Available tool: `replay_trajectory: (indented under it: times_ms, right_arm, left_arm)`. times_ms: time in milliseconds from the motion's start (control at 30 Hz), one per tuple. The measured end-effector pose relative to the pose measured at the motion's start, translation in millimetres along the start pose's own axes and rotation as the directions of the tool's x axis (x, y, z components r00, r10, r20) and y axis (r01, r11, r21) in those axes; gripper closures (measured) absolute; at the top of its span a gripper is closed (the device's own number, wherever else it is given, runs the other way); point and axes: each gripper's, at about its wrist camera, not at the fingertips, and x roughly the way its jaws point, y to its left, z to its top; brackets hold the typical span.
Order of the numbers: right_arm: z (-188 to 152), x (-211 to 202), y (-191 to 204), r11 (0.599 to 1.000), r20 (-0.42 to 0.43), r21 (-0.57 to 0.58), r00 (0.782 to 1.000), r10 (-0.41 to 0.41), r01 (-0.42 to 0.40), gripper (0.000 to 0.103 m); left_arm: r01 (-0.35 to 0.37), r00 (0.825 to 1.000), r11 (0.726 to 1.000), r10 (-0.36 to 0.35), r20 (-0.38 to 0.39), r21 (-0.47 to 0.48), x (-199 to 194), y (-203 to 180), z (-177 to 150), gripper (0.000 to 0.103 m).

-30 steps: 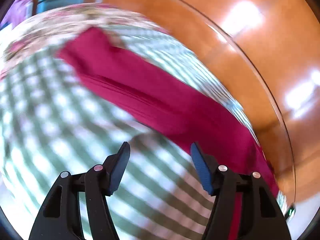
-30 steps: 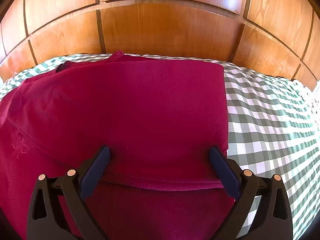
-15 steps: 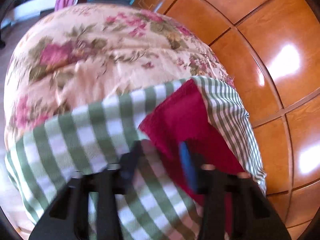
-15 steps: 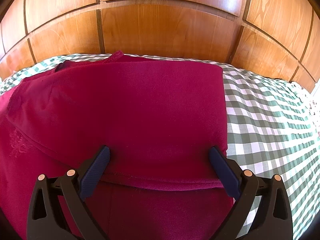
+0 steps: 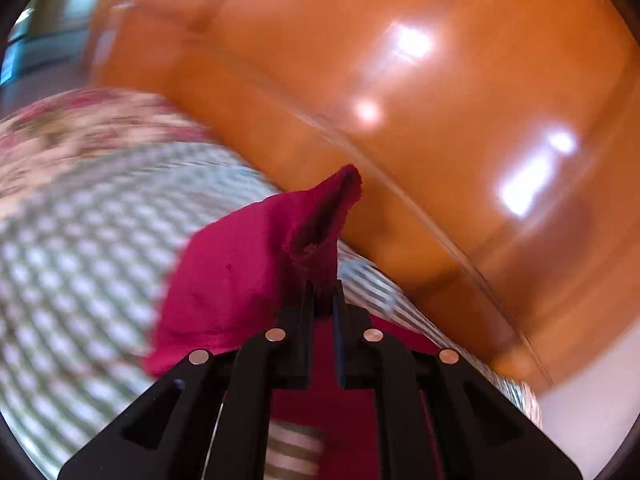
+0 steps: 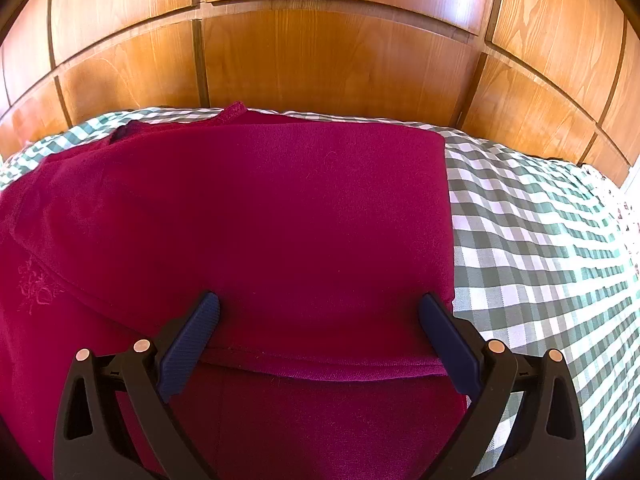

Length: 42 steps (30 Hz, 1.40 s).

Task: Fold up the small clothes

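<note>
While the left gripper (image 5: 321,300) was clamped on a raised corner of the garment (image 5: 240,276), its jaws stood almost together with crimson cloth pinched between them, and the cloth rose from the fingertips into a pointed, hollow peak. Below the peak, the garment draped down onto the checked cover (image 5: 80,248), which was blurred in the left wrist view. Beyond the cover lay a floral quilt (image 5: 80,120), also blurred, and glossy wood panelling (image 5: 440,100) filled the upper right. The right gripper (image 6: 320,326) was released, jaws spread wide, with both blue pads (image 6: 192,336) over the garment (image 6: 280,220); whether they touched it could not be told. In that view the garment lay flat on the green-and-white checked cover (image 6: 540,260), folded so that an upper layer ended in a hemmed edge running between the two fingers, with a lower layer showing beneath. A tone-on-tone embroidered motif (image 6: 36,286) sat on the garment at far left; no lettering in it could be read. Wood panelling (image 6: 320,60) stood behind the bed, and a strip of floral fabric (image 6: 628,216) showed at the right edge.
</note>
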Motion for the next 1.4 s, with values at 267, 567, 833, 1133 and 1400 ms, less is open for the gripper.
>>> replay_trajectory:
  times_ms: [267, 567, 833, 1133, 1400]
  right_arm:
    - [0, 0, -1, 1.000, 0.001, 0.005, 1.000, 0.004, -0.004, 0.004]
    - [1, 0, -3, 0.999, 0.002, 0.023, 1.000, 0.023, -0.023, 0.004]
    - [15, -27, 7, 0.965, 0.039, 0.136, 0.974, 0.223, -0.226, 0.032]
    - [38, -15, 130, 0.864, -0.078, 0.043, 0.860, 0.504, -0.502, 0.061]
    - [57, -63, 161, 0.886, 0.011, -0.118, 0.891, 0.453, -0.449, 0.094]
  left_arm:
    - [0.143, 0.968, 0.948, -0.074, -0.242, 0.285, 83, -130, -106, 0.095]
    - [0.110, 0.945, 0.915, 0.024, -0.326, 0.389, 78, -126, -183, 0.056]
    - [0.007, 0.950, 0.924, 0.114, -0.291, 0.383, 56, -84, -205, 0.056]
    - [0.020, 0.955, 0.917, 0.101, -0.279, 0.398, 58, -75, -217, 0.050]
    - [0.036, 0.957, 0.919, 0.081, -0.278, 0.393, 57, -76, -220, 0.046]
